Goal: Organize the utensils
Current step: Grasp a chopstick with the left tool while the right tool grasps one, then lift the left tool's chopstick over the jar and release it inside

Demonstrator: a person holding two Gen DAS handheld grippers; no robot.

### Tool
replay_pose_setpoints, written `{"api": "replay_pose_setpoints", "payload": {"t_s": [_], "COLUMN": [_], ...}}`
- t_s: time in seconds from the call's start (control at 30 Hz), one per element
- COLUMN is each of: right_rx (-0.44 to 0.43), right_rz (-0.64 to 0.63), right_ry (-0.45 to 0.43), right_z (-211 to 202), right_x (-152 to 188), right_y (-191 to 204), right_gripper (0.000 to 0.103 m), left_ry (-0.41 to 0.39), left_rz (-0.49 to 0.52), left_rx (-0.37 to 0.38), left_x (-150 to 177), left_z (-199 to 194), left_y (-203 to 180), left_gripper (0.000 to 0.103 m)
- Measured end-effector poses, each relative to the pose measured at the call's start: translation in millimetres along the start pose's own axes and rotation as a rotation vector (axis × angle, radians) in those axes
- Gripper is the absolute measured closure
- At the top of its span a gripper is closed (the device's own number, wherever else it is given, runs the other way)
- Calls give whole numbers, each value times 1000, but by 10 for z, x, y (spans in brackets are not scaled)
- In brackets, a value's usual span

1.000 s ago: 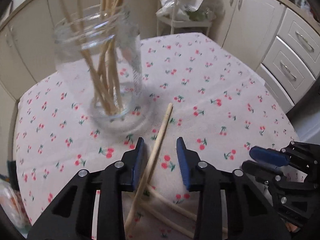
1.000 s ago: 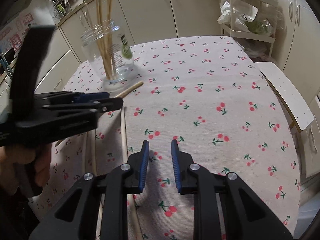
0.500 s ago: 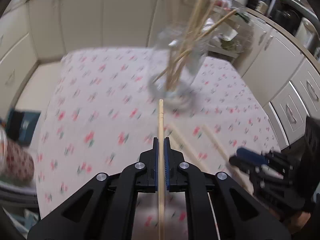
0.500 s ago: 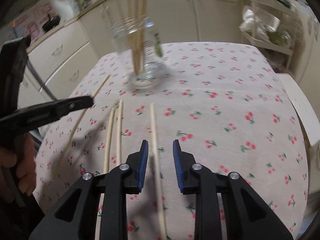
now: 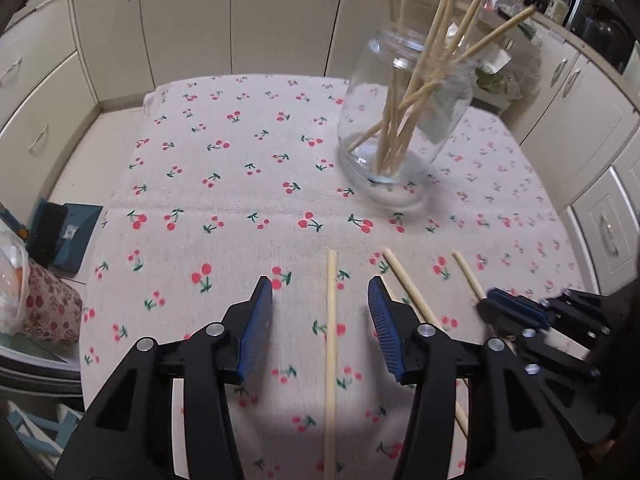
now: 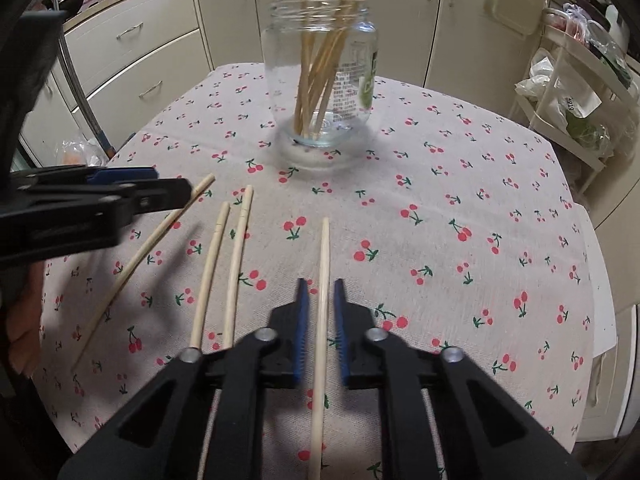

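Wooden chopstick [image 6: 322,300] lies on the counter [image 6: 460,184] between the right tongs [image 6: 320,308], which look nearly closed on it. Left tongs [image 5: 320,316] are opening around another chopstick [image 5: 331,344]. Grip mid-shaft, lift level toward the jar [image 6: 320,76].

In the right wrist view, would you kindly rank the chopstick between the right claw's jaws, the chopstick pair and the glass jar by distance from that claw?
1. Chopstick: gripped between the jaws of the right claw.
2. Chopstick pair: lying on the cloth, just to the left.
3. Glass jar: upright, far ahead.
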State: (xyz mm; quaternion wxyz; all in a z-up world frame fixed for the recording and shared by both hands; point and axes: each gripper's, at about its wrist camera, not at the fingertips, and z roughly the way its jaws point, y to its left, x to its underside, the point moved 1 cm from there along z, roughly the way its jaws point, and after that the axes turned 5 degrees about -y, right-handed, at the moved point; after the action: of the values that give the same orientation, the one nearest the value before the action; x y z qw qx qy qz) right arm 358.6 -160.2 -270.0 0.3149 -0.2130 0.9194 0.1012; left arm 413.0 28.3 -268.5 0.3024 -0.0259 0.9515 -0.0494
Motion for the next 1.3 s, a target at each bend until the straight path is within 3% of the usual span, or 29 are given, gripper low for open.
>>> {"api": "replay_pose_setpoints", "payload": {"t_s": [0.07,0.13,0.2,0.37,0.5,0.73,1.0,1.3], "right_rx": [-20,-57,-85,-130,-151,-155,-147,-148], "right_rz": [43,113,172,268,300,332,347,354], "right_ry": [-7,-10,-13,-19,-49,-69,-69,-65], "right_z": [-1,-6,-7,-13,-52,-42,5,45], "right_x": [9,20,31,38,12,3,35,51], "right_y": [-54,-150,-235,-357,-372,-397,-446,-447], "right_gripper": [97,97,97,97,97,97,97,97], "left_ry": [15,5,9,-18,-198,-601,-911,-1017], "left_rz": [36,90,99,51,-10,-104,-136,-199], "left_rx": [-8,-27,-14,42,127,240,188,123], "left_x": [15,40,39,11,-176,-732,-1316,-1728], "left_z": [75,83,83,-58,-470,-1253,-1668,-1452], "left_y": [-48,-100,-102,-36,8,-42,-224,-284], "left_gripper": [68,92,98,98,98,98,98,98]}}
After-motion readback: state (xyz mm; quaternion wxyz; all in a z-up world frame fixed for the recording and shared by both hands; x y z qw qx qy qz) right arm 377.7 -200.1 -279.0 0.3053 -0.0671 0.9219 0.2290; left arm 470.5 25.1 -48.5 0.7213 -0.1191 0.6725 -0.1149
